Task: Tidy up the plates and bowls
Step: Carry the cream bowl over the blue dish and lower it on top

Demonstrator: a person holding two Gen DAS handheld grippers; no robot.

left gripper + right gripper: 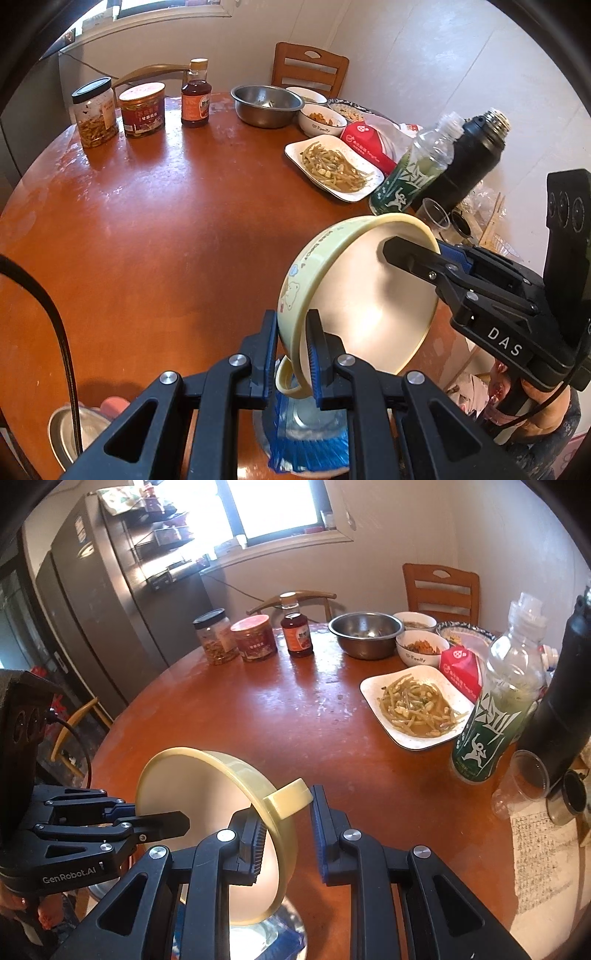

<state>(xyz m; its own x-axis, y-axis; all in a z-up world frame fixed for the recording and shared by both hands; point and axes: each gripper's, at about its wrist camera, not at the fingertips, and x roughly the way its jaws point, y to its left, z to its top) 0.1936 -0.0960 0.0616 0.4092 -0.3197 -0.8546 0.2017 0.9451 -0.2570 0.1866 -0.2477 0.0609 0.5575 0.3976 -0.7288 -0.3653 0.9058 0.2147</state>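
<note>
Nearest us, our left gripper (291,354) pinches the rim of the bowl (354,295), one finger outside the wall, one inside. Our right gripper (284,834) straddles the opposite rim; its left finger lies inside the bowl while the right finger stands off from the wall with a gap, so its jaws are fairly wide. The bowl is held between the two above the table's (166,221) near edge, tipped on its side: in the left view its mouth faces right and its base ring points down toward us. It is smooth, pale yellow, probably plastic, round, with a cartoon bear and lettering on the outer wall.

Under it lies something clear with blue stripes; we cannot tell what. Further off on the glossy round wooden table stand a square plate (332,166) of green beans, a steel basin (266,105), a green-labelled bottle (413,173), a black flask (469,158) and three jars (144,109).
</note>
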